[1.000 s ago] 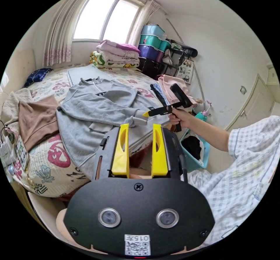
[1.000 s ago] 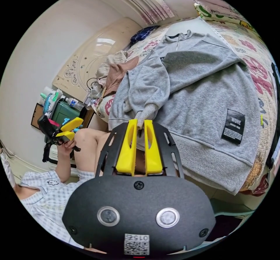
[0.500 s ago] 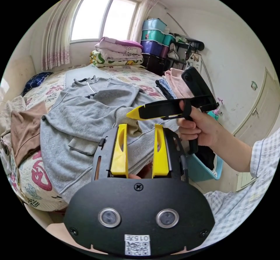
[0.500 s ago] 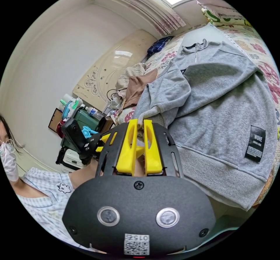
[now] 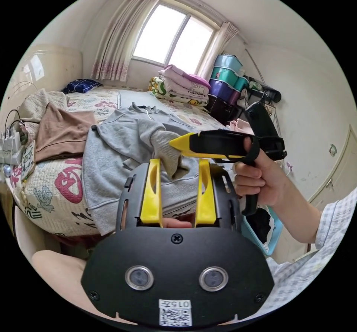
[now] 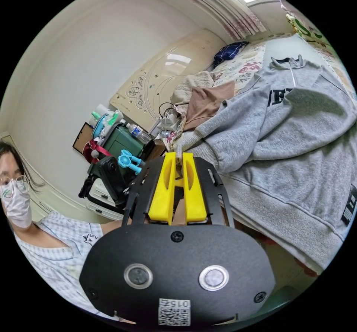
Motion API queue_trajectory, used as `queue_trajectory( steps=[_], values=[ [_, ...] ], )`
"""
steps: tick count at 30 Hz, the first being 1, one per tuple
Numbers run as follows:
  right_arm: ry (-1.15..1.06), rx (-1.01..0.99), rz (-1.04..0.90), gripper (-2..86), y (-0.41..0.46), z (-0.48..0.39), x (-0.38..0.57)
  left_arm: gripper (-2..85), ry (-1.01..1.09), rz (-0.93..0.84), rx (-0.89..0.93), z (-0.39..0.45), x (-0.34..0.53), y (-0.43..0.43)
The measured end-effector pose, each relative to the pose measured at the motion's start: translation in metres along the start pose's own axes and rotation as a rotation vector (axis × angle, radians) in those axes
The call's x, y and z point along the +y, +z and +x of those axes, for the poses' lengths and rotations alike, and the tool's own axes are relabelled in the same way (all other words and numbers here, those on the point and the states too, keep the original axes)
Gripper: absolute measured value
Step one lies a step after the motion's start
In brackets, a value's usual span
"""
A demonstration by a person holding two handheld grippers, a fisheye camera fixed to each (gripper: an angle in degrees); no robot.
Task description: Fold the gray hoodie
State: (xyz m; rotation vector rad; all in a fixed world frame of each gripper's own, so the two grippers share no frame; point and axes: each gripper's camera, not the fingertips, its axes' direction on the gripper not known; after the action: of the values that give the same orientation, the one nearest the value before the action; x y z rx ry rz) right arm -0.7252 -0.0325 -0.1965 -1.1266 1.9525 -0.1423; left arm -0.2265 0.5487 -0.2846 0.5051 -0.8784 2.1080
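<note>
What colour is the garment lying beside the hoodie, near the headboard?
Brown garment, clearest in the left gripper view.

The hoodie (image 5: pixel 122 149) lies on the bed (image 5: pixel 48 187), beside a garment (image 5: pixel 61 133) toward the headboard.

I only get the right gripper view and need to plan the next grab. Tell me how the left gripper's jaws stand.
Observer: In the left gripper view the left gripper is open, its jaws wide apart and pressing on nothing.
Operator: Say where the cuff is relative to it.
Observer: The sleeve cuff, pinched at the tip of the right gripper, hangs just ahead of the gap between the left jaws.
Operator: Name what's under my right gripper.
Observer: A blue basket holding dark clothes sits below it.
</note>
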Motion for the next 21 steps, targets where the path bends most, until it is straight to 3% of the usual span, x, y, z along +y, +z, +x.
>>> queue_trajectory(
  steps=[3,8,14,21],
  values=[
    [-0.039,0.045,-0.019,3.2,0.017,-0.013,0.008,6.0,0.0,0.014,-0.022,-0.023,0.009,-0.021],
    [-0.237,0.257,0.077,2.5,0.041,-0.039,0.04,4.9,-0.104,0.084,-0.102,-0.087,0.031,-0.068],
    [-0.377,0.506,-0.173,6.8,0.139,-0.003,0.064,4.7,-0.211,0.11,-0.191,-0.163,0.054,-0.098],
    [-0.527,0.767,-0.355,8.1,0.22,0.015,0.073,4.7,-0.363,0.224,0.139,-0.224,0.085,-0.071]
  ],
)
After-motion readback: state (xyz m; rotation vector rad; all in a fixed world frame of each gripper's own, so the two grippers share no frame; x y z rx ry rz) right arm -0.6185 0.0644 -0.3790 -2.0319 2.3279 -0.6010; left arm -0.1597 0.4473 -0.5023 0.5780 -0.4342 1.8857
